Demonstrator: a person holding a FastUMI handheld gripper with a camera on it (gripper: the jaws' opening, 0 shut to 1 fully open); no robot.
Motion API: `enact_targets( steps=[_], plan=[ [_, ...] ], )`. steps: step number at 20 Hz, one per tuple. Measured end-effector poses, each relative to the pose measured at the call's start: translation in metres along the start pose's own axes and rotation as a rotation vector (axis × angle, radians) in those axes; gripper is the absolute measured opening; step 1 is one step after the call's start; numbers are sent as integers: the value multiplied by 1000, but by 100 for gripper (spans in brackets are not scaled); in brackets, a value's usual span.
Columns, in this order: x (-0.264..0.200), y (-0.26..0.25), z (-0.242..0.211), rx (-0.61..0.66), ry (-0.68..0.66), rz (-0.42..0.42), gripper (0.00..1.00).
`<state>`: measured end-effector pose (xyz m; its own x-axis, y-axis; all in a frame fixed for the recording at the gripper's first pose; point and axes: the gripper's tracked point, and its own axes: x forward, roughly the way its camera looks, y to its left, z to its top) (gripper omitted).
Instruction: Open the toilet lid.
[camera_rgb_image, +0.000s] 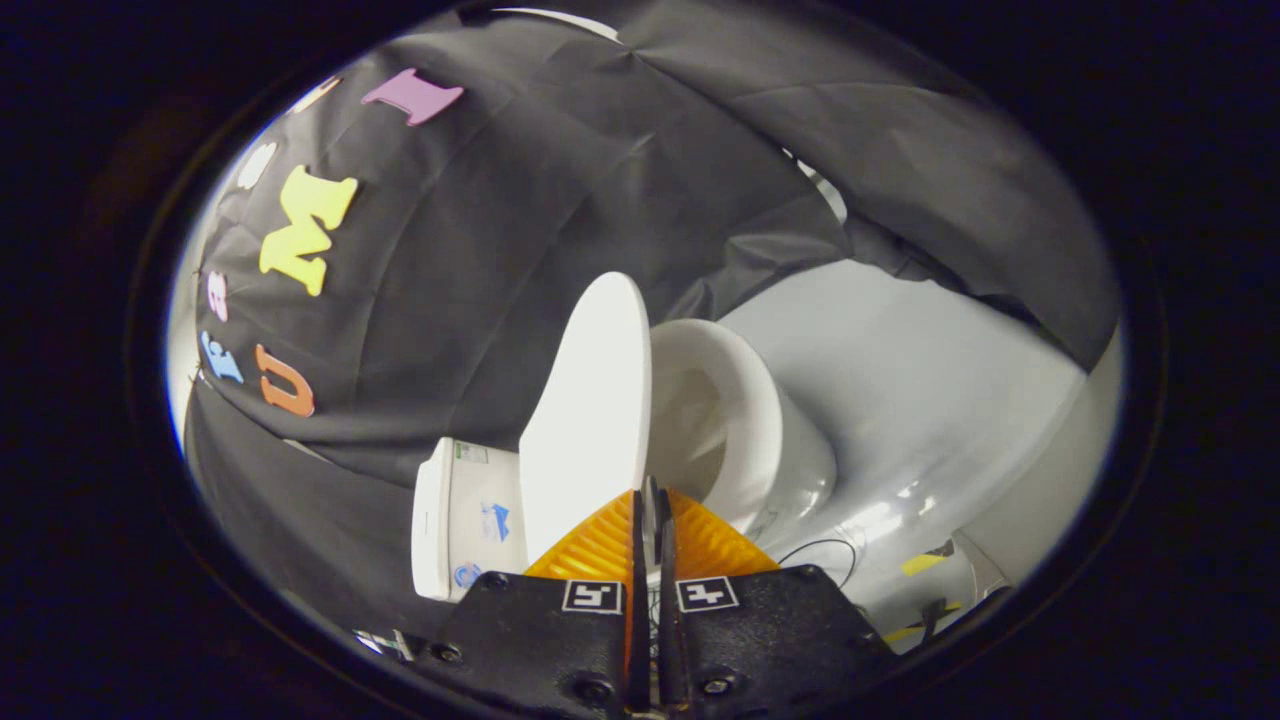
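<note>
Tool (650, 500) at the bottom centre of the frame has its ribbed fingers (600, 545) pressed together with only a thin slit between, holding nothing. Just beyond their tips, mid-frame, the smooth white oval plastic toilet lid (590, 420) stands raised, apart from the glossy white ceramic bowl (750, 420). Behind hangs creased black cloth (480, 260).

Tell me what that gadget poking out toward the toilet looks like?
It is a handheld gripper with two thin fingers set side by side. Each finger grows from a ribbed, wedge-shaped piece mounted on a black textured block fastened with dark screws. Each block carries a small square black-and-white marker, like a simple code tag.
</note>
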<state>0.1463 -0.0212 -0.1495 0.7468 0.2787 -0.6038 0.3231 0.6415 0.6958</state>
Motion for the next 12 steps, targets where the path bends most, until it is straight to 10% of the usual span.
enact_targets(
  steps=[12],
  plan=[
    [-28,86,0,-194,-60,-58,7]
  ],
)
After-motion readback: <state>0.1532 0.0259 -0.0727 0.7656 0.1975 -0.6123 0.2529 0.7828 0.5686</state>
